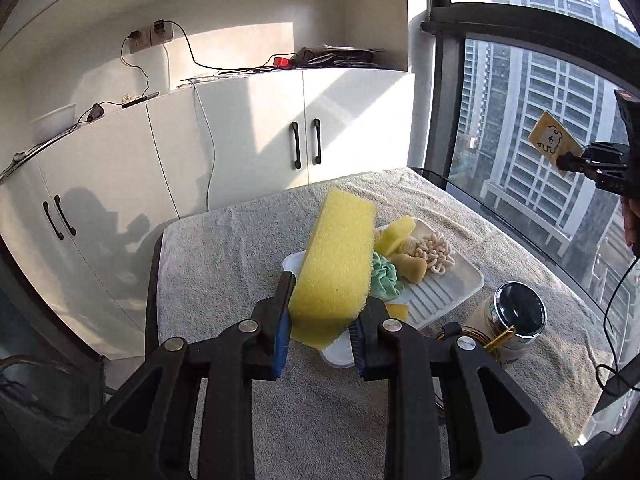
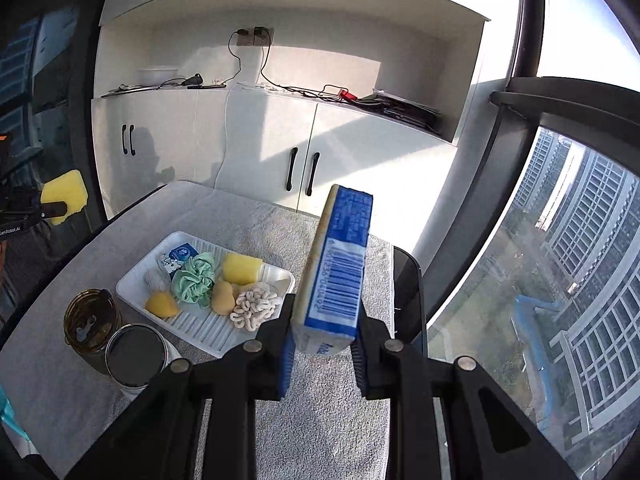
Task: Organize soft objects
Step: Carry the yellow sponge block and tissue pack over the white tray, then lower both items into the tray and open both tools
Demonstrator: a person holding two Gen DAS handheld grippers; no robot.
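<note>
My left claw [image 1: 320,316] is clamped on the lower end of a big yellow sponge [image 1: 336,264], held above the white tray [image 1: 448,292] on the towelled surface [image 1: 224,256]. Right claw [image 2: 324,332] grips a wrapped sponge [image 2: 340,268] near its base. Both look light and squashy; a mid-body hold should flop less.

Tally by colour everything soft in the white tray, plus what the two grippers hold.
Yellow: 3 (tray block, small piece, sponge in left gripper)
Green: 1 (scrunchie)
Tan: 1 (pear shape)
Cream-white: 2 (knobby pad, fluffy tuft)
Blue-white: 2 (tray packet, held packet in right gripper)
Total: 9
</note>
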